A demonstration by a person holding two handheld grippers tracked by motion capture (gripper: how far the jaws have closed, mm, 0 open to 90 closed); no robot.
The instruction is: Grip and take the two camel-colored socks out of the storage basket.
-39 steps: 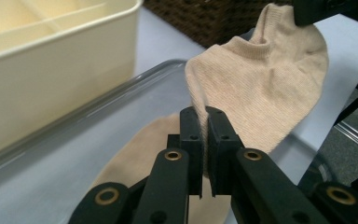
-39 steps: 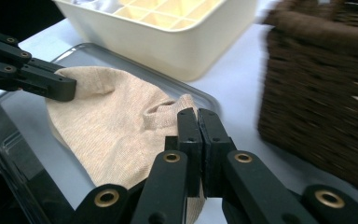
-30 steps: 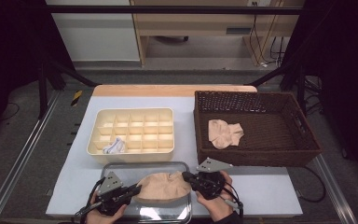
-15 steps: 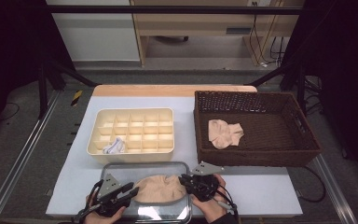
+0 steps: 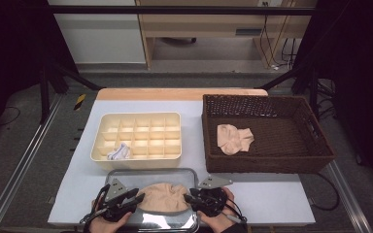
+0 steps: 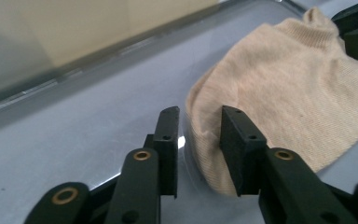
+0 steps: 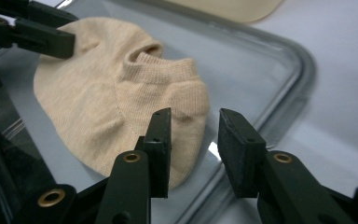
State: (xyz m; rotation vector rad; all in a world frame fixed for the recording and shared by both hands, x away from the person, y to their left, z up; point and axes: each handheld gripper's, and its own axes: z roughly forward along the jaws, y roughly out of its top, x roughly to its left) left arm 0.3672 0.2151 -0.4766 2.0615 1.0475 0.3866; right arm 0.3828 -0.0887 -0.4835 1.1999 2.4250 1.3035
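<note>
A beige sock [image 5: 164, 196] lies flat in the metal tray [image 5: 126, 174] at the near edge of the counter [image 5: 272, 194], with one gripper at each end of it. The left gripper [image 6: 199, 135] has its jaws spread, the sock's rounded end sitting right in the gap between them. The right gripper [image 7: 190, 140] is likewise spread, its jaws straddling the other end of the sock near the tray's rim.
</note>
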